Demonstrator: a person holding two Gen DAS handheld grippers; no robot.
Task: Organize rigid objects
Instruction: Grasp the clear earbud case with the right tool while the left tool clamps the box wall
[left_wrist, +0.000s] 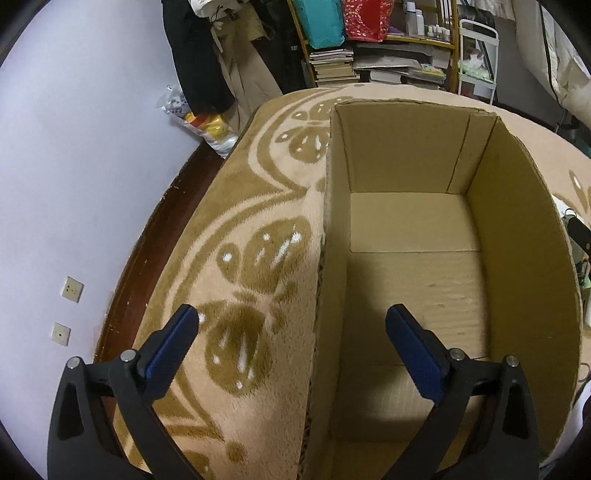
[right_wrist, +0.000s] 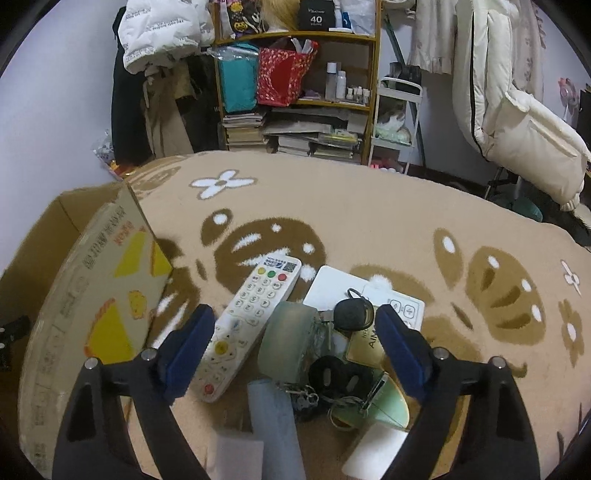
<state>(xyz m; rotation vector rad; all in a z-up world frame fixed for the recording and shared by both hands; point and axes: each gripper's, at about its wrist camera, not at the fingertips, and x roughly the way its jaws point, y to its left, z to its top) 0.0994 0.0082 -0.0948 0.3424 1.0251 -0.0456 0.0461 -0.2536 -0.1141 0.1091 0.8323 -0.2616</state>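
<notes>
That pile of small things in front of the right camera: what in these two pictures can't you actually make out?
- Right wrist view: the flat white square device is partly covered by the black car key fob and the white button panel.
- Right wrist view: the gold card has its lettering cut off by the right gripper finger.
- Right wrist view: the grey cylinder runs off the bottom edge.
- Left wrist view: the open brown cardboard box has its near end hidden behind the left gripper.
</notes>
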